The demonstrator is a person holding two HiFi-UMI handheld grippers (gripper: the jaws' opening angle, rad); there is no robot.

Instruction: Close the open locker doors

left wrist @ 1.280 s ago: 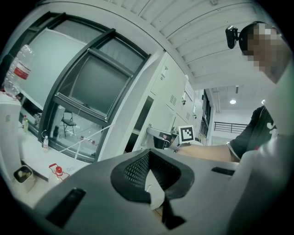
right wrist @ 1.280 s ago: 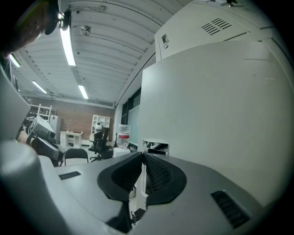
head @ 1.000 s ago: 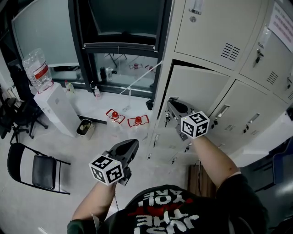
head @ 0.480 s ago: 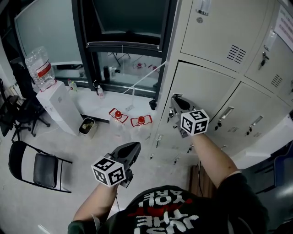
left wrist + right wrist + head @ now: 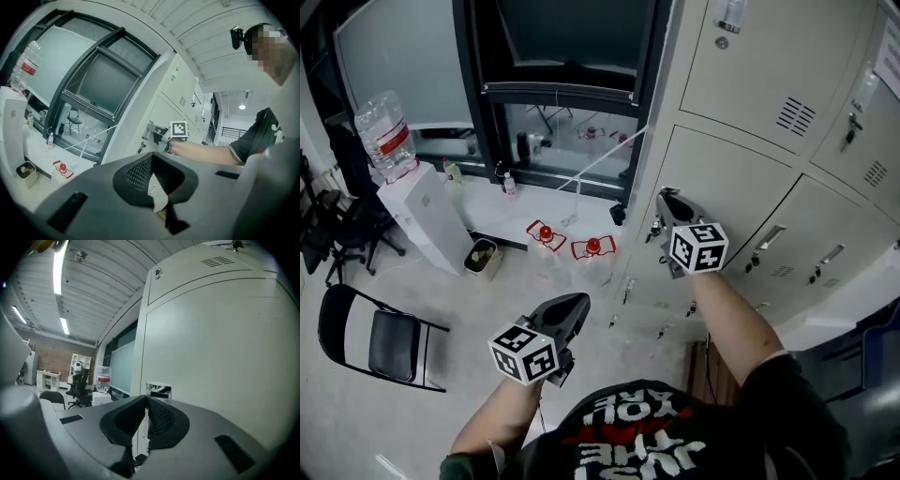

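Note:
Beige lockers (image 5: 787, 56) fill the right of the head view. My right gripper (image 5: 667, 199) points level at the middle-row locker door (image 5: 727, 183) and rests its tips near that door's left edge, just beside the metal handle (image 5: 158, 389). Its jaws are shut, having just closed a little further, with nothing between them (image 5: 146, 400). The door lies almost flush with its frame, with only a thin dark line around it. My left gripper (image 5: 574, 302) hangs in mid-air left of the lockers, shut and empty (image 5: 151, 157). The left gripper view shows the right gripper (image 5: 157, 136) at the door.
A black-framed window (image 5: 562, 94) stands left of the lockers. A white water dispenser (image 5: 417, 211) with a bottle (image 5: 382, 136), a small bin (image 5: 481, 258), two red-and-white floor items (image 5: 546, 232) and a folding chair (image 5: 380, 342) sit on the floor at left.
My right gripper has moved on against the door's left edge, and the dark gap around the door has narrowed. The left gripper has stayed where it was.

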